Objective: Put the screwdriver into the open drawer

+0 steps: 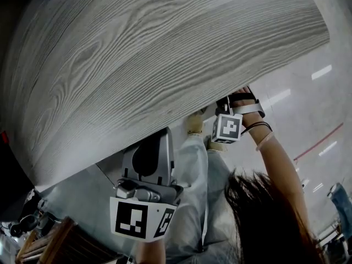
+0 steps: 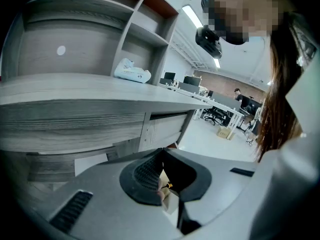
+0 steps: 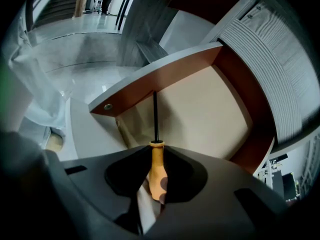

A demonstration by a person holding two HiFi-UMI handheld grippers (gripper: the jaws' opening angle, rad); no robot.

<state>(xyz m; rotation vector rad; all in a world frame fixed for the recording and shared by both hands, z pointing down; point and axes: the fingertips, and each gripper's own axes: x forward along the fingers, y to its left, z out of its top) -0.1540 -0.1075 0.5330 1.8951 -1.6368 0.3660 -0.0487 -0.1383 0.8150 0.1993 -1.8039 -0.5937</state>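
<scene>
Our right hand-held gripper [image 3: 156,149] has the screwdriver [image 3: 157,171] clamped by its orange handle, with the thin black shaft sticking straight out ahead of the jaws. The shaft points into the open drawer [image 3: 150,84], which has reddish-brown walls and a pale bottom. In our right gripper view the tip lines up with the near wall, but we can't tell if it touches. The screwdriver is up in the air over the drawer, not lying in it yet.

In the head view that gripper is tucked just under the edge of the grey wood-grain table [image 1: 165,54], with our arm reaching to it.

Our left hand-held gripper [image 2: 161,151] is lower down and well apart from the drawer, its jaws closed tip to tip with nothing gripped. Its view runs along the table's edge, with shelves [image 2: 145,29] above and a white bundle [image 2: 131,71] on the table top beside them.
</scene>
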